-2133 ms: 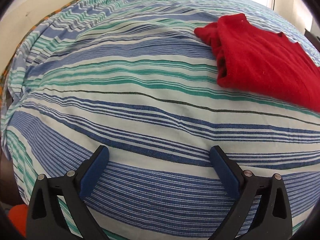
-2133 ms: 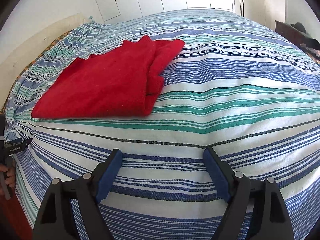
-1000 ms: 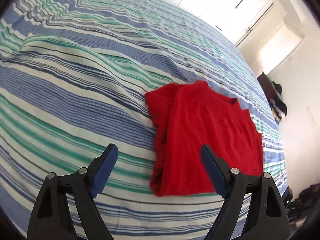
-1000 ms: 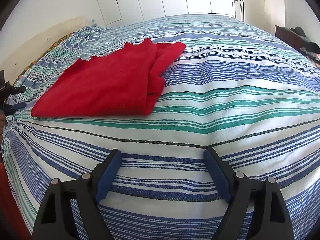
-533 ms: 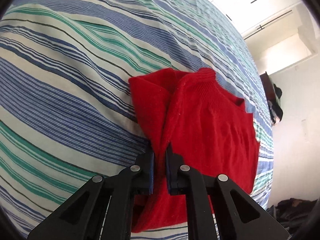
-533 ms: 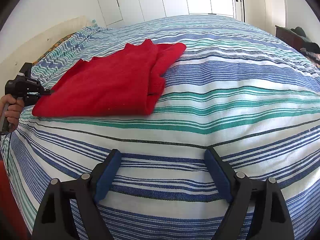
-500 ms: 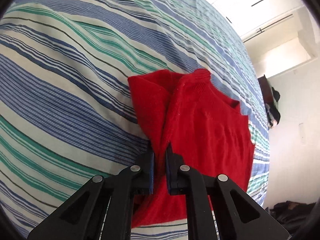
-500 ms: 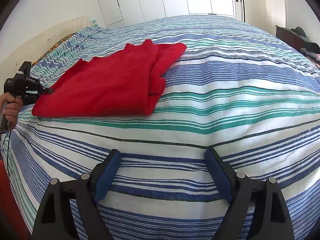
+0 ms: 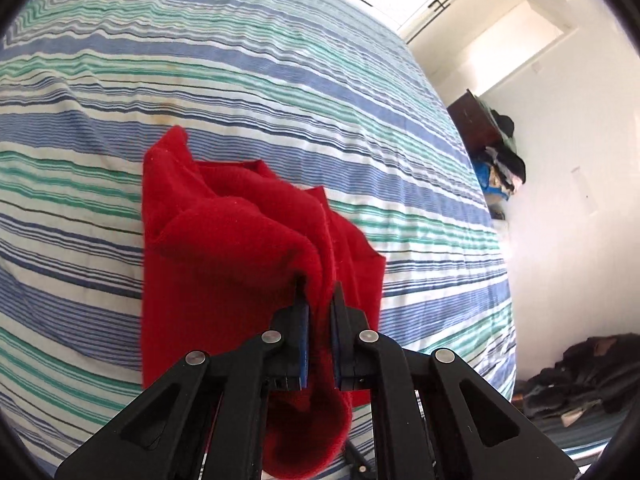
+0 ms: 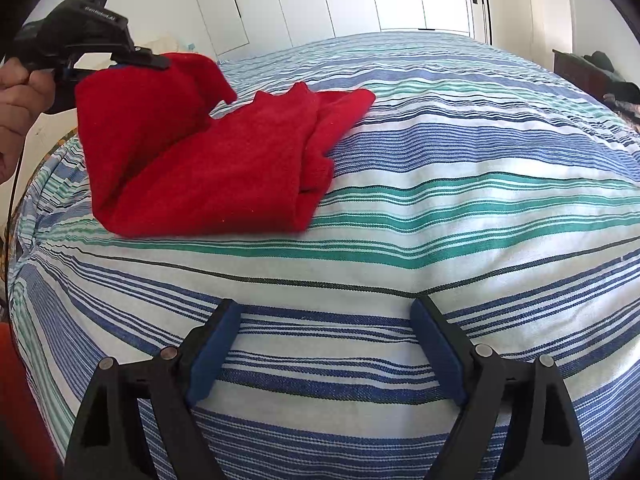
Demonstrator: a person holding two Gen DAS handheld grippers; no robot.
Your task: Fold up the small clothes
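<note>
Hidden: the far edge of your red top (image 10: 224,168) is lifted and droops, so you cannot see the bed under it.
Cut off: your left hand (image 10: 18,104) runs off the picture edge.
Writing: small white letters on your left claw (image 9: 319,312), too blurry to read.
Left claw: pinched tight on one edge of the red top, holding it up.
Right claw (image 10: 326,344): wide open, nothing in it, over the striped bed cover (image 10: 460,208).
Red top: the rest lies on the bed cover, near its left side.
</note>
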